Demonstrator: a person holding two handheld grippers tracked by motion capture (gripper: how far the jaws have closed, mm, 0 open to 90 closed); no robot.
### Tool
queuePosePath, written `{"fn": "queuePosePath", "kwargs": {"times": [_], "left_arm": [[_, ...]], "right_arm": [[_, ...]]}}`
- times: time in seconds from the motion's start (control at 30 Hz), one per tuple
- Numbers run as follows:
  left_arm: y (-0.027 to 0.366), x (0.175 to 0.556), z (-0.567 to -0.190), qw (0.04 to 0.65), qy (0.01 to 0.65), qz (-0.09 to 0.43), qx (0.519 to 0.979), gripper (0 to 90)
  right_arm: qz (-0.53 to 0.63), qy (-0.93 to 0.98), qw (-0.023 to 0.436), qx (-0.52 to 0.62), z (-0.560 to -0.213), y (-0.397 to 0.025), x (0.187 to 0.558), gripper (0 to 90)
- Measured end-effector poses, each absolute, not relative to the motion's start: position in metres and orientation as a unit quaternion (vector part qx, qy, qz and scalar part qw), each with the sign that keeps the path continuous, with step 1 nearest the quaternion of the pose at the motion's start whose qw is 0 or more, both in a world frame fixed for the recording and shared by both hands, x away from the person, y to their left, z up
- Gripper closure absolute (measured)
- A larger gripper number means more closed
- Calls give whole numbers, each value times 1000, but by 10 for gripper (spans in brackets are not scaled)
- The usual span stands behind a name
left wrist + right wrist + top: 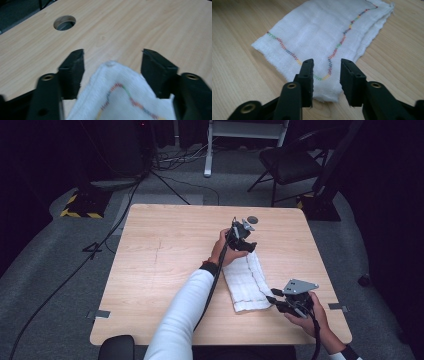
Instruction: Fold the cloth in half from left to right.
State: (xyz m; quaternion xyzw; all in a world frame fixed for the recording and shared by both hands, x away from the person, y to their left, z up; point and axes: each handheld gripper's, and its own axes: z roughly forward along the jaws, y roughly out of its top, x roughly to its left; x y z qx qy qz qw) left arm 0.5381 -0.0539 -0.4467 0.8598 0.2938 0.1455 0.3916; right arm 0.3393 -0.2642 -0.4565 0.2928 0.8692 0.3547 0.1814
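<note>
A white folded cloth point(246, 282) with multicoloured zigzag stitching lies on the right half of the wooden table point(160, 265). My left gripper point(247, 246) is at the cloth's far end. It stands open, and a corner of the cloth point(117, 87) pokes up between its jaws point(113, 53). My right gripper point(274, 296) is at the near right corner. It is open, its jaws point(327, 62) straddle the cloth's point(322, 32) stitched near corner, and neither pad is pressed on it.
A round hole point(253, 219) point(64, 23) goes through the table just beyond the left gripper. A folding chair point(290, 162) and cables point(75, 270) are on the floor beyond the table. A dark rounded object point(116, 347) sits at the near left edge.
</note>
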Motion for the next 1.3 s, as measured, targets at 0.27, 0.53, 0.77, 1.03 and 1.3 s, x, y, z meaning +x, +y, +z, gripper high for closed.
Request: {"fn": "queuePosePath", "kwargs": {"times": [0.27, 0.53, 0.77, 1.03, 1.3], "left_arm": [[-11, 472, -453, 377, 241, 122, 886, 244], [-5, 417, -471, 366, 181, 79, 909, 225], [-2, 402, -488, 342, 167, 77, 921, 244], [11, 400, -492, 341, 178, 66, 921, 248], [28, 392, -493, 340, 182, 62, 921, 248]], "right_arm": [[346, 862, 189, 319, -458, -273, 355, 472], [335, 859, 190, 338, -468, -284, 381, 433], [317, 870, 182, 332, -481, -279, 399, 444], [308, 881, 170, 316, -487, -268, 404, 452], [323, 887, 138, 300, -489, -256, 394, 433]]}}
